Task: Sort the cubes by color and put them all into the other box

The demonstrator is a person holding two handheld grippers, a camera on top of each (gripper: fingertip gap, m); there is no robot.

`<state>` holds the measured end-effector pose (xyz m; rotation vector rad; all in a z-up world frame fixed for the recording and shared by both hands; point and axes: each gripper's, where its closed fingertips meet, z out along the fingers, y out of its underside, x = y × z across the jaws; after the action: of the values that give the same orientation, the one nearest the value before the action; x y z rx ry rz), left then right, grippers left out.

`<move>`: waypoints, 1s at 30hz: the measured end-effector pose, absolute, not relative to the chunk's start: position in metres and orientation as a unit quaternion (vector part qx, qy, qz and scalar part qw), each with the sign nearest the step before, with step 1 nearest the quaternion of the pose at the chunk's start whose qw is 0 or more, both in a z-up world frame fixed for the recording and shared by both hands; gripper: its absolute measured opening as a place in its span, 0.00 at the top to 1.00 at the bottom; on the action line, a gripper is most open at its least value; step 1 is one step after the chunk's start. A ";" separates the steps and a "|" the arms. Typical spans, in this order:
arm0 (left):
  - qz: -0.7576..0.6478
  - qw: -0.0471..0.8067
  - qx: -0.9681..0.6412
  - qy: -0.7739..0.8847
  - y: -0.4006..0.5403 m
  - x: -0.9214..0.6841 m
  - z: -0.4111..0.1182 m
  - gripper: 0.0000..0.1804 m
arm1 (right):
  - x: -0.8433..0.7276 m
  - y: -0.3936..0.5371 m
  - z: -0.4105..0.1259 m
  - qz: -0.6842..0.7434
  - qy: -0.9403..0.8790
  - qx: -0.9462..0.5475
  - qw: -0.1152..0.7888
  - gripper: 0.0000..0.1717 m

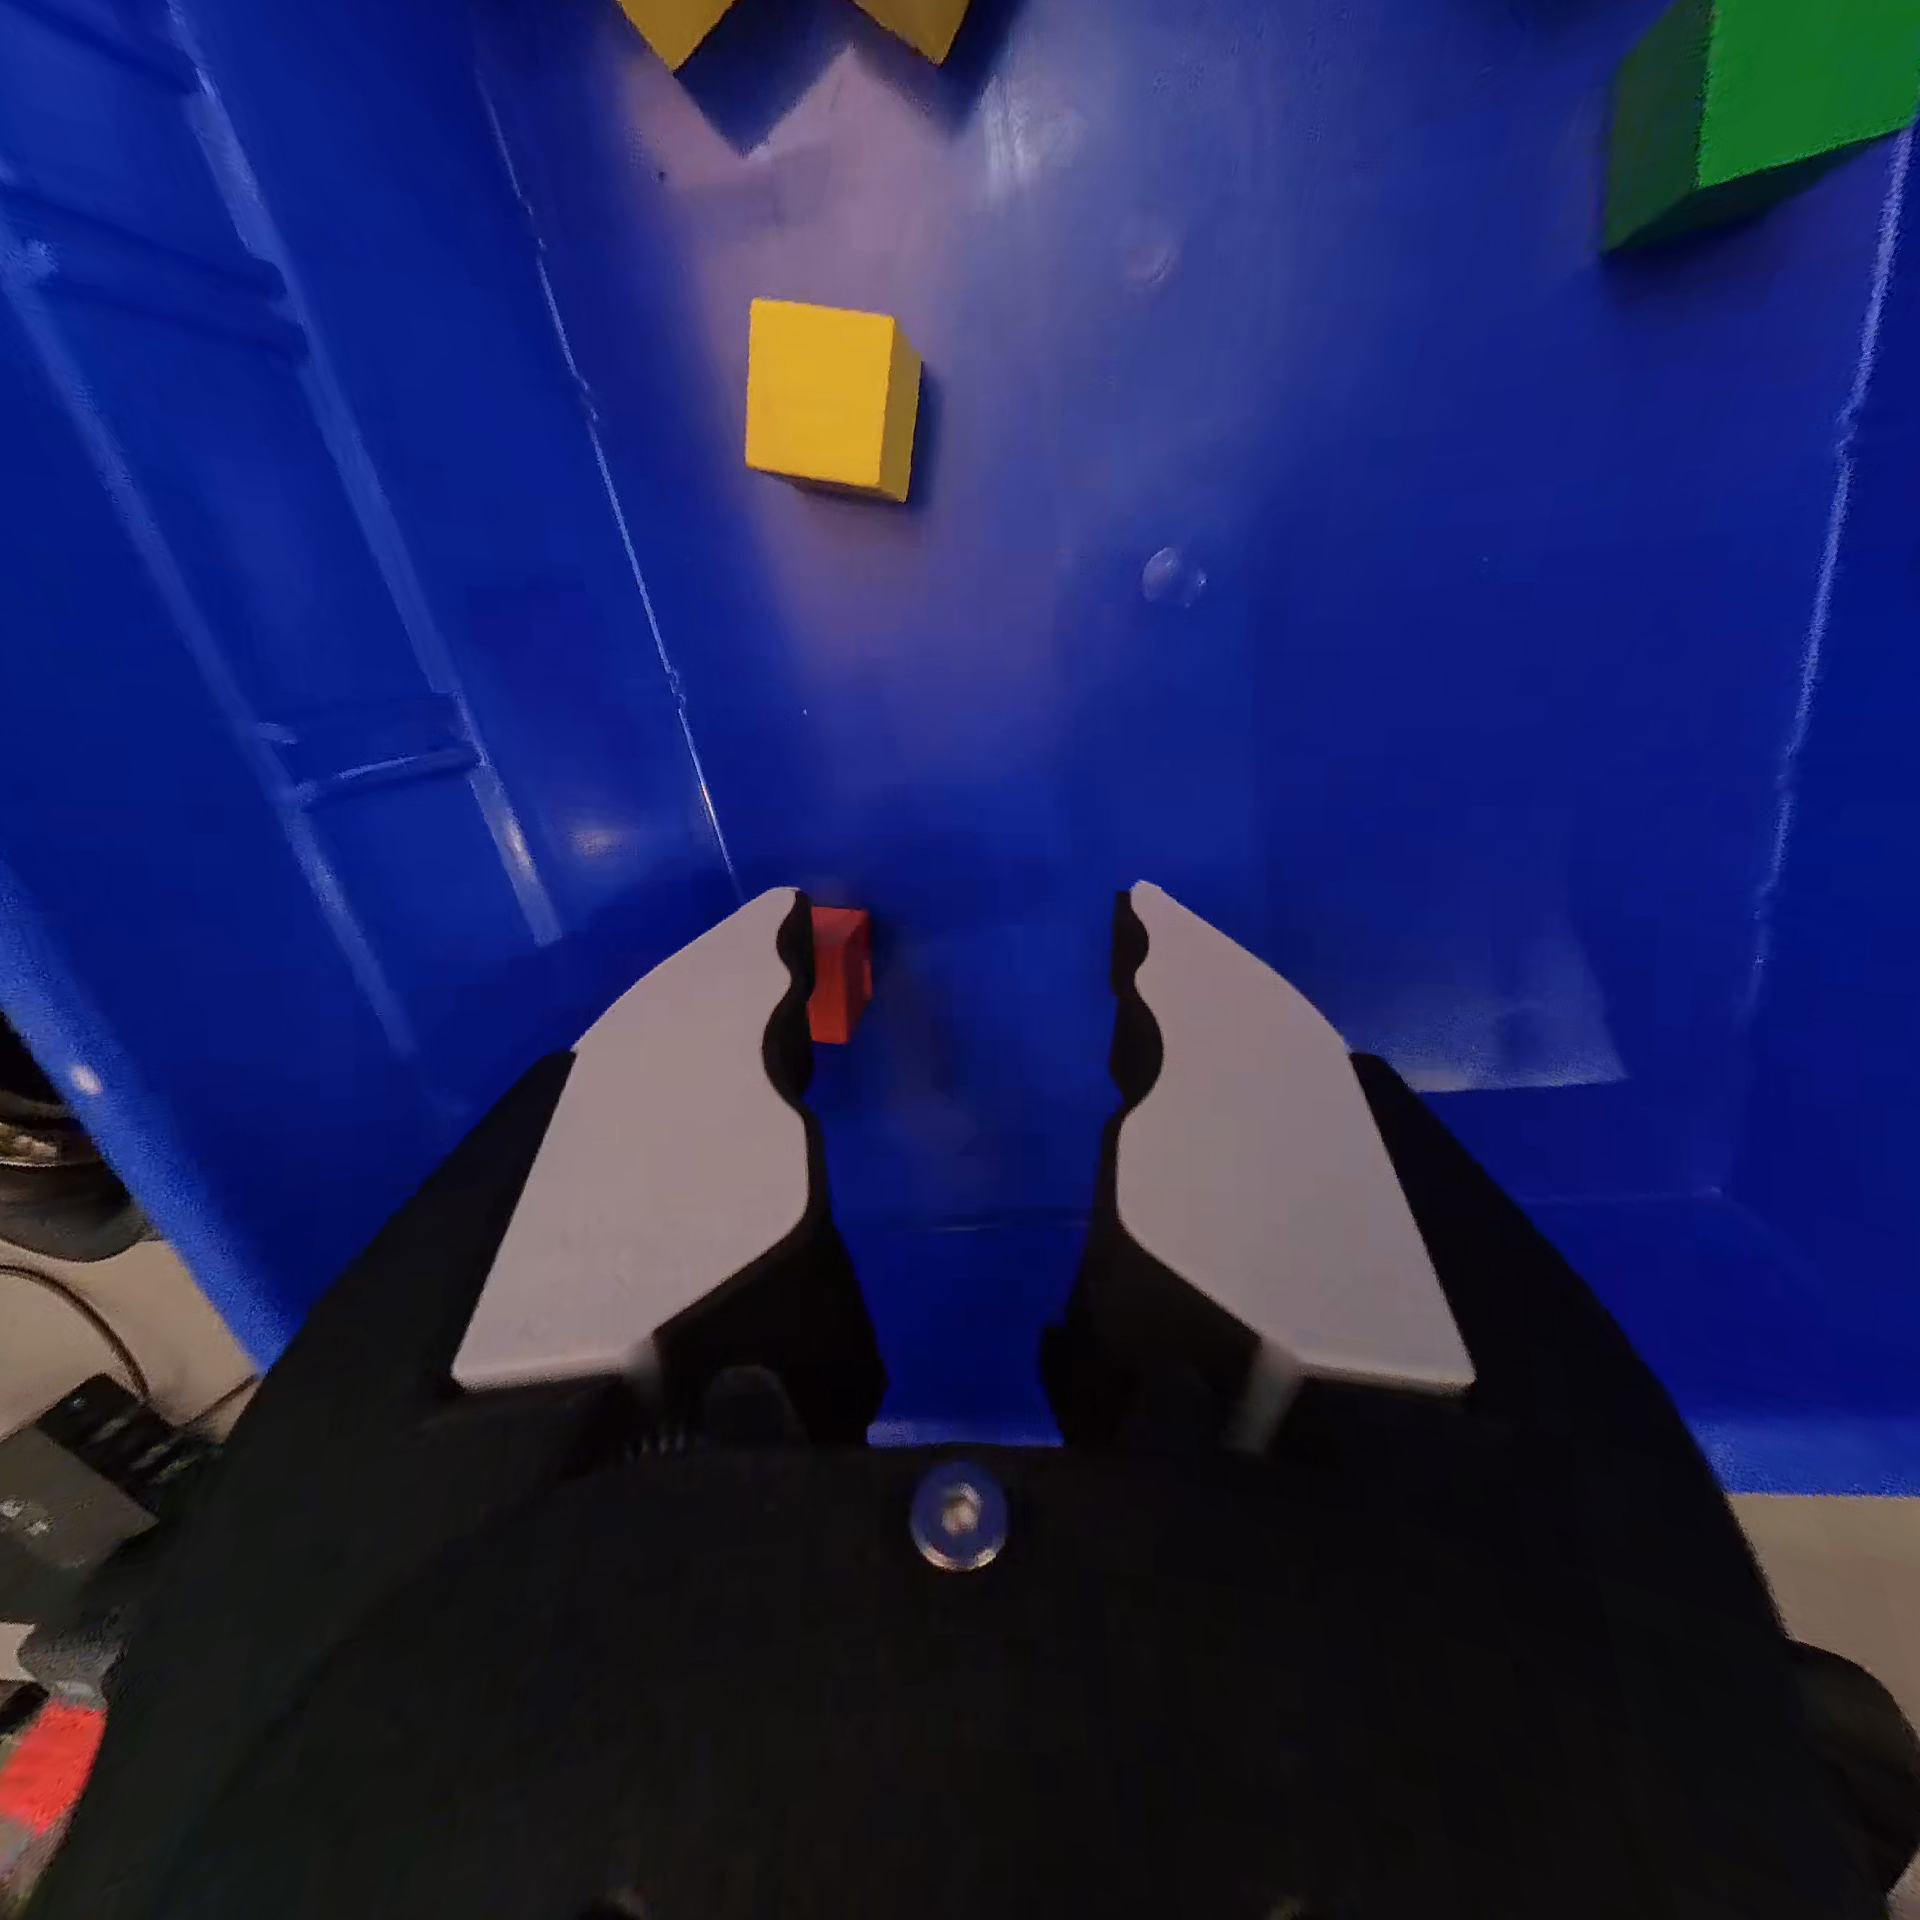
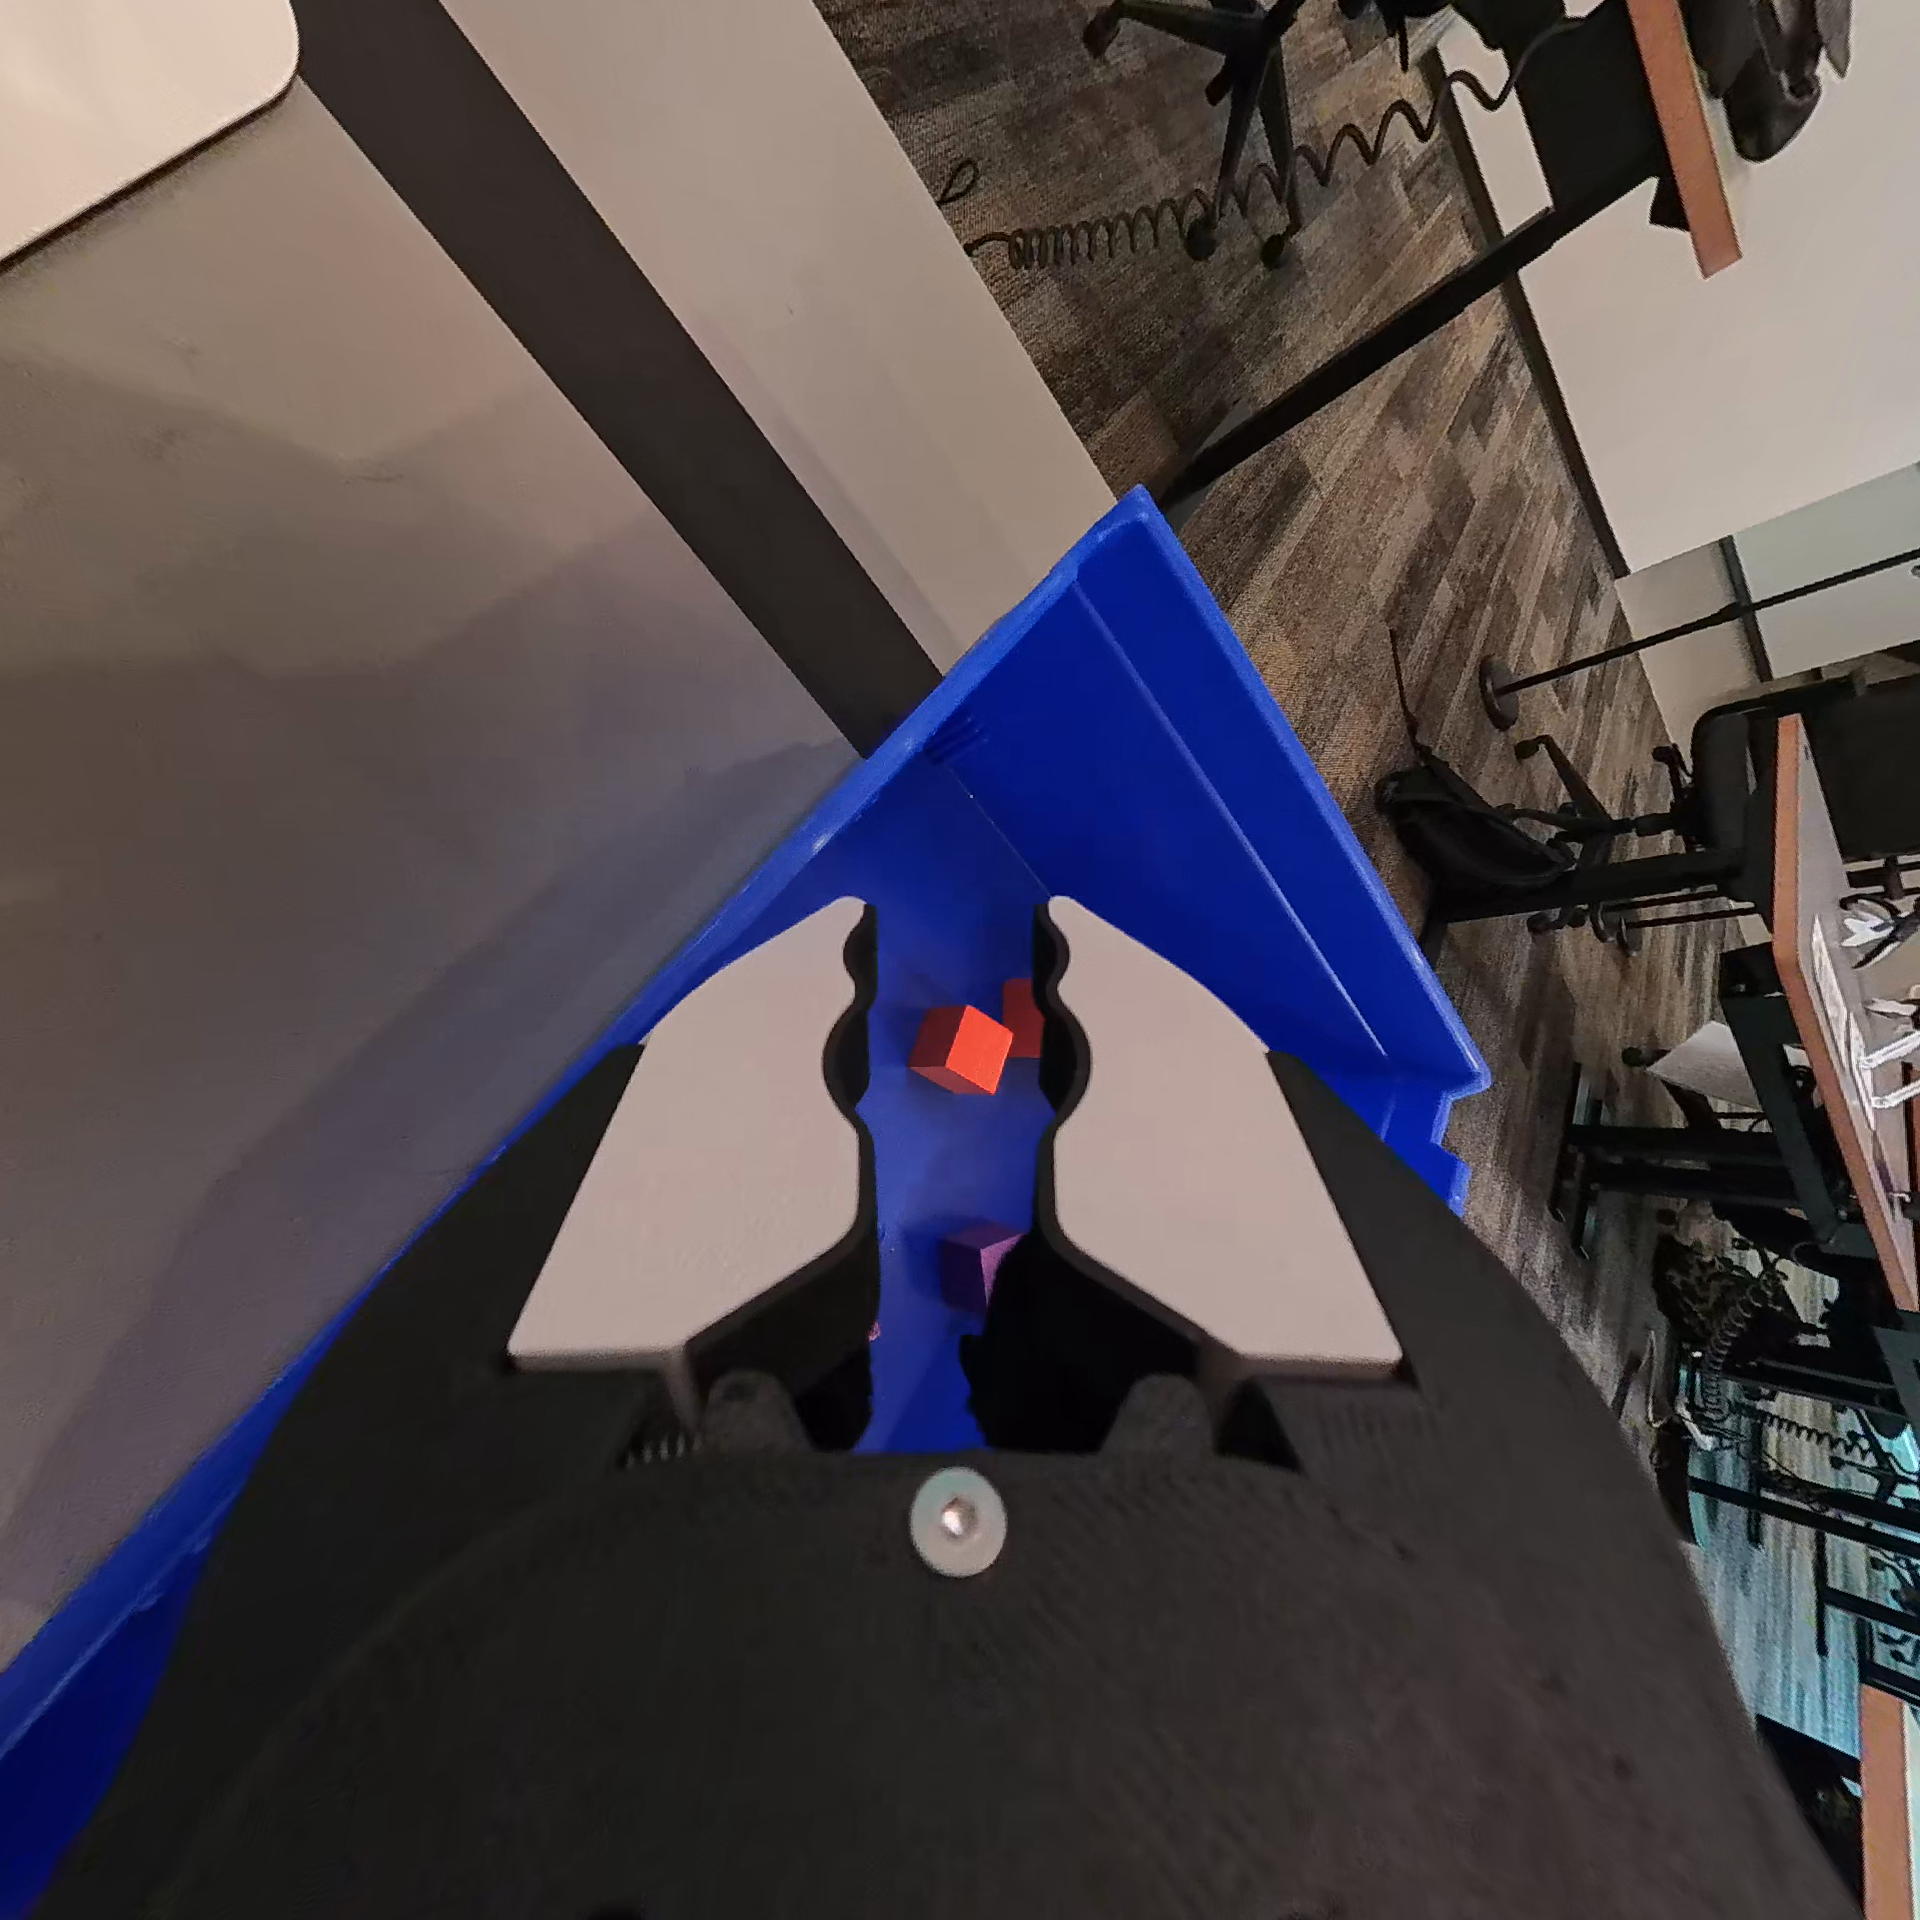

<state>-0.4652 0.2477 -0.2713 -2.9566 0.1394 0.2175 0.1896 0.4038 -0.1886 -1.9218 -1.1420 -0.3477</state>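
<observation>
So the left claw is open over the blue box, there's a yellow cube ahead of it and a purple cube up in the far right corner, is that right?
Not quite. In the left wrist view the cube in the far right corner is a green cube, not purple. The rest holds: the left claw is open over the blue box, with a yellow cube ahead.

Open blue floor of the blue box [image 1: 1351, 520] lies ahead of the left gripper [image 1: 961, 914]; a yellow cube [image 1: 829, 400] and, beside its left finger, a red cube [image 1: 837, 971] obstruct; ribbed wall [image 1: 312, 623] bounds left.

green cube [image 1: 1766, 114] cropped at edge, 2 yellow cubes (top) cropped, purple cube [image 2: 971, 1262] half-hidden
</observation>
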 end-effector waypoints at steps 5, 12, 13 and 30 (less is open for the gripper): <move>0.058 0.069 -0.996 0.023 0.245 -0.469 -0.284 0.59 | 0.189 0.404 -0.188 -0.142 -0.460 -0.765 0.428 0.84; 0.003 0.080 -0.997 0.000 0.246 -0.460 -0.288 0.59 | 0.189 0.404 -0.189 -0.144 -0.461 -0.765 0.426 0.85; 0.003 0.080 -0.997 0.003 0.246 -0.459 -0.288 0.58 | 0.189 0.404 -0.189 -0.145 -0.462 -0.764 0.426 0.85; -0.002 0.163 -0.987 -0.006 0.257 -0.463 -0.243 0.67 | 0.189 0.404 -0.192 -0.149 -0.466 -0.763 0.423 0.85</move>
<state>-0.4625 0.2568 -0.2429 -2.8151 -0.0182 -0.0068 0.1892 0.4043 -0.1918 -1.9096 -1.1676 -0.3729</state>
